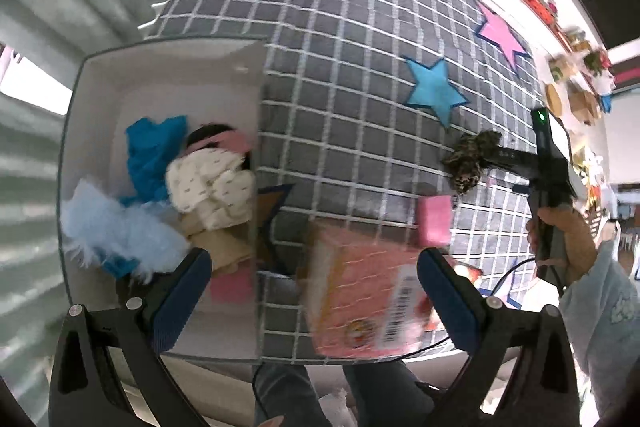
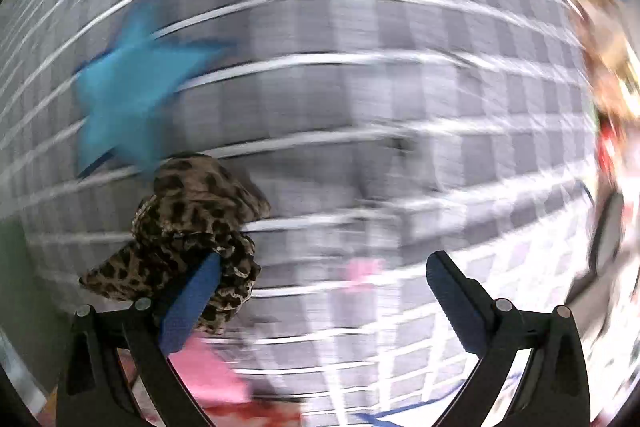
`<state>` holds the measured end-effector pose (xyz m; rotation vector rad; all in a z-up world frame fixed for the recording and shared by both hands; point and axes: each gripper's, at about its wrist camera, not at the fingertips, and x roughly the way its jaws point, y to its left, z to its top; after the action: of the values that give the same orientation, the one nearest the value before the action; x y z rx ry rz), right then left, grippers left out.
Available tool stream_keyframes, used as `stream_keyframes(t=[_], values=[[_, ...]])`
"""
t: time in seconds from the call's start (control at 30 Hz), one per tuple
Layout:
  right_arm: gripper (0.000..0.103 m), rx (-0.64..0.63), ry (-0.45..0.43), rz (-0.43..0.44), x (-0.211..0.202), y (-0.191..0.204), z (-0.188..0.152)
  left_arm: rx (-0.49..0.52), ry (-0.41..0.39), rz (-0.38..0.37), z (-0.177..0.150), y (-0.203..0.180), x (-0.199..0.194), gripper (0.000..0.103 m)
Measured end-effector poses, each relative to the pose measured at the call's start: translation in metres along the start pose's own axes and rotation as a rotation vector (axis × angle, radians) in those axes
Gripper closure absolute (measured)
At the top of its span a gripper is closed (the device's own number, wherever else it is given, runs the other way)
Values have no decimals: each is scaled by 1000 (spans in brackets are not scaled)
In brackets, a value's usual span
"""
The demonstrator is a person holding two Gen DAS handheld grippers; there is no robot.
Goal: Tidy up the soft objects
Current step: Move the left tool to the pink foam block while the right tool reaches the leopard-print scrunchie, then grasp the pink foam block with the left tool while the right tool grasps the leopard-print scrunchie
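In the left wrist view, the left gripper (image 1: 314, 279) hovers with its fingers spread wide and nothing between them. Beyond its left finger sits a white bin (image 1: 160, 67) that already holds several soft things — a blue cloth (image 1: 150, 155), a cream dotted fabric (image 1: 212, 187), a pale blue fluffy piece (image 1: 112, 231), a pink-and-black item (image 1: 224, 141) and a beige cloth (image 1: 218, 247) — so much of the sorting looks done. Between the fingers and toward the right one lies a pink packet with a barcode (image 1: 368, 299) on the grey checked tablecloth (image 1: 340, 47), and just beyond the right fingertip rests a pink sponge (image 1: 434, 221); both remain outside the bin. Further off to the right, the right gripper (image 1: 486, 157) carries a leopard-print scrunchie (image 1: 470, 163) above the cloth, near a blue star (image 1: 434, 91) and a pink star (image 1: 502, 35). In the right wrist view, heavily blurred, the right gripper's fingers stand wide apart, and the scrunchie (image 2: 188, 227) hangs draped over the left finger (image 2: 196, 303) rather than pinched between the two; whether it is hooked or merely snagged cannot be told. The blue star (image 2: 132, 99) lies beyond it. Judging by this, the scrunchie is not yet in the bin, with the sponge and perhaps the packet left to follow.
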<state>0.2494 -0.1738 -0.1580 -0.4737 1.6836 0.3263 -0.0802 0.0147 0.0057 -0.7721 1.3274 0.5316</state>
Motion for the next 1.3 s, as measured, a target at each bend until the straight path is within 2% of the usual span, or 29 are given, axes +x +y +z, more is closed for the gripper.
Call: stream_keyframes(t=[0.13, 0.27, 0.4, 0.57, 0.7, 0.83, 0.93, 1.07, 1.1, 1.17, 1.23, 1.3], values=[[0, 167, 6, 55, 2, -64, -13, 66, -5, -26, 9, -38, -1, 0], [0, 240, 20, 150, 5, -101, -32, 138, 19, -43, 17, -92, 10, 0], [0, 243, 46, 231, 10, -121, -49, 149, 81, -14, 24, -142, 44, 0], [0, 162, 55, 261, 18, -138, -86, 119, 166, 72, 29, -170, 110, 0], [0, 128, 62, 298, 15, -132, -108, 94, 233, 165, 28, -178, 158, 0], [0, 95, 60, 334, 4, -122, -112, 59, 276, 206, 29, -176, 184, 0], [0, 63, 54, 366, 1, -109, -106, 4, 304, 222, 32, -169, 198, 0], [0, -3, 25, 378, -10, -76, -93, -11, 330, 248, 34, -168, 211, 5], [0, -21, 22, 379, -8, -68, -72, -15, 339, 254, 34, -168, 214, 6], [0, -49, 19, 387, -12, -55, -65, -26, 360, 256, 35, -170, 223, 9], [0, -74, 20, 400, -13, -40, -55, -52, 365, 237, 37, -167, 226, 9], [0, -101, 21, 398, -10, -24, -45, -49, 356, 211, 36, -169, 226, 16]])
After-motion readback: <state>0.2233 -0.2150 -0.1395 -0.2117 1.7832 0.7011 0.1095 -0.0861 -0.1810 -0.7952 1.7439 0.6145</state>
